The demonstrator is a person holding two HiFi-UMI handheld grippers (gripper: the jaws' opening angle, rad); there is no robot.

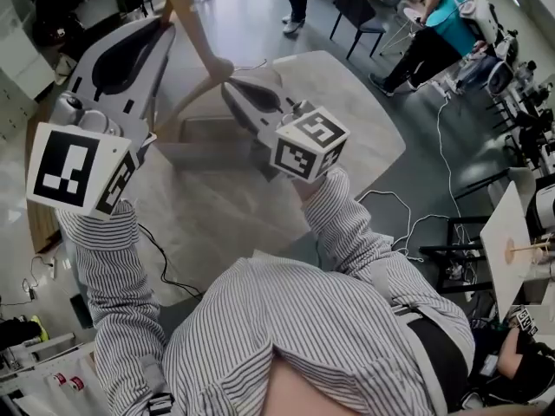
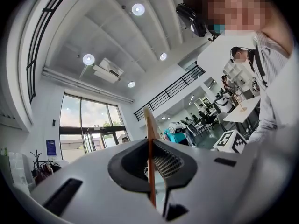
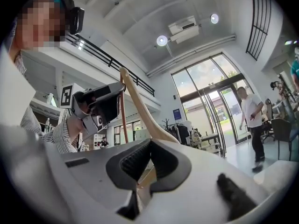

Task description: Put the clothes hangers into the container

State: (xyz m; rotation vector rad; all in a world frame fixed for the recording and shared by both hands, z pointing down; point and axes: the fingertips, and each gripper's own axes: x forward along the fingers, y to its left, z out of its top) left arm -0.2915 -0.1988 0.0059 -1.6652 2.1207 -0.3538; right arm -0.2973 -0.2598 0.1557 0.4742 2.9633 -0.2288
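Status is mid-task: one wooden hanger [image 1: 205, 48] is held in the air between both grippers, above the cloth-covered surface [image 1: 355, 102] and not yet in the container [image 1: 208, 121], the grey box-like shape lying below it. The left gripper [image 1: 163, 22] has its fingers clamped on one thin edge of the hanger. The right gripper [image 1: 231, 87] has its fingers closed on the hanger's curved arm. No other hanger shows on the surface. The container's inside is largely hidden behind the grippers, so what already lies in it cannot be confirmed. Remaining, by judgement: lower this hanger into the container and release.
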